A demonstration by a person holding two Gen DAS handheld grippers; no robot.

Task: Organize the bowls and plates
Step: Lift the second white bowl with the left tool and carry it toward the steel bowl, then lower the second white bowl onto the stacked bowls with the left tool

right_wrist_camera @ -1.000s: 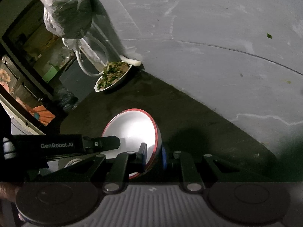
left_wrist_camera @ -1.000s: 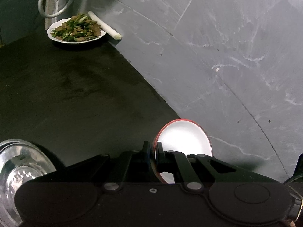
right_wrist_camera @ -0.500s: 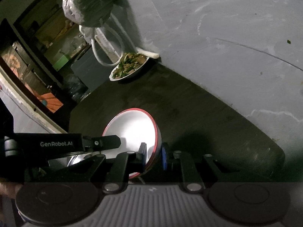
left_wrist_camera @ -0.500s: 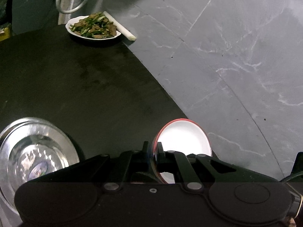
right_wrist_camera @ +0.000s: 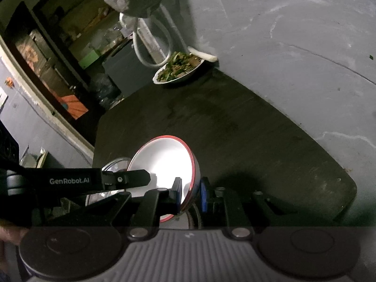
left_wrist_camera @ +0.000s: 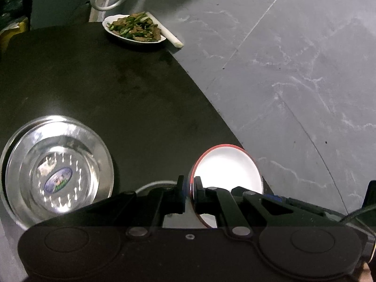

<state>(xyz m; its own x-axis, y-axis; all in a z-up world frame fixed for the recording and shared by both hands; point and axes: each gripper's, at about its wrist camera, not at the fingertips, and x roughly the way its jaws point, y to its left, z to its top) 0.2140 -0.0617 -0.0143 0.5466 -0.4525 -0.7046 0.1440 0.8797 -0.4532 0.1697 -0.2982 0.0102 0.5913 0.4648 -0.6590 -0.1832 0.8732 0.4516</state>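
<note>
Left gripper (left_wrist_camera: 190, 189) clamped on red-rimmed bowl (left_wrist_camera: 229, 166) rim, right gripper (right_wrist_camera: 190, 193) pinching its opposite edge, steel bowl (left_wrist_camera: 56, 171) lower left, plate of food (left_wrist_camera: 135, 29) upper left

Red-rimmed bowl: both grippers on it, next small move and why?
Probably carry it toward the steel bowl and lower it in. The left gripper and right gripper pinch the red-rimmed bowl's rim, tilted above the dark table.

Dark table (left_wrist_camera: 122, 89), steel bowl (left_wrist_camera: 56, 171), plate of greens (left_wrist_camera: 134, 29)
</note>
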